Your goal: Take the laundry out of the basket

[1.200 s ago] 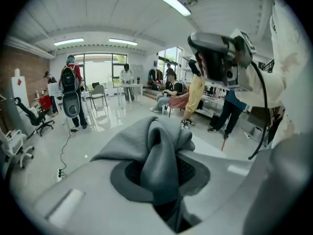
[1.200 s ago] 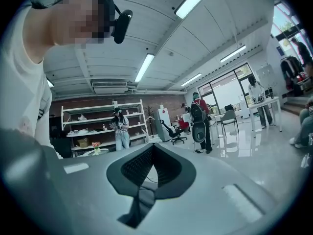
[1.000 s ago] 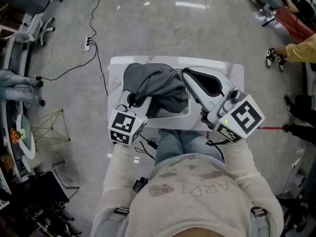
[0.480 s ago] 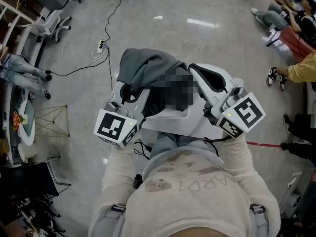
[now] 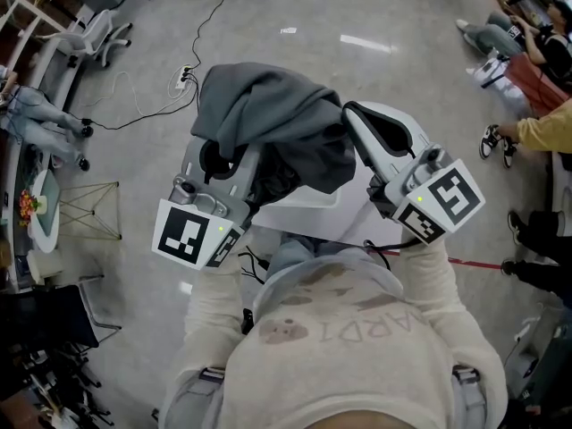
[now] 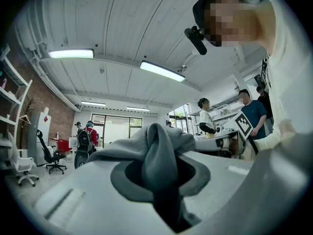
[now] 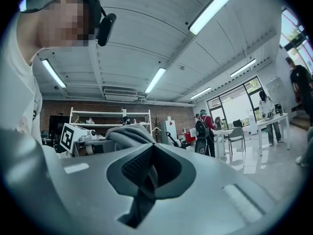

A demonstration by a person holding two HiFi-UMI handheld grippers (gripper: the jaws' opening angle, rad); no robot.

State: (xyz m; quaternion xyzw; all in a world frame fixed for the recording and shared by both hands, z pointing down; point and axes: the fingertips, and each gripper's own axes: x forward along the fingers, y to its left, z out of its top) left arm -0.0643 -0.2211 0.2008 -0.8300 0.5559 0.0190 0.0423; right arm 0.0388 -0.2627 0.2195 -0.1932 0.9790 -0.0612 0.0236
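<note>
1. Nearest the camera, the person's cream sweater is filling the bottom of the head view. Both sleeves are reaching forward to the two marker cubes, one at the left and one at the right.
2. The left gripper is clamping a thick, bunched fold of the grey sweatshirt. In the left gripper view the cloth is bulging up out of the gap between the jaws.
3. The right gripper is holding its jaws almost together. A thin dark strip seems to be pinched between them, probably an edge of the same sweatshirt, though the gap is too shadowed to be sure.
4. The sweatshirt is hanging in the air, draped over both gripper tips above the white basket. Its lower folds are drooping toward the basket's opening, and I cannot tell whether they are clear of the rim.
5. Judging from this, the lifting-out step is under way — the garment is up but not yet set down anywhere. The next move calls for raising it until the trailing cloth is clearing the rim. After that it calls for carrying the sweatshirt sideways with both grips kept firm, since the right-hand pinch looks slight.
6. Farther off, the glossy grey floor is showing — a power strip and its cable are lying on it at the left, well apart from the basket.
</note>
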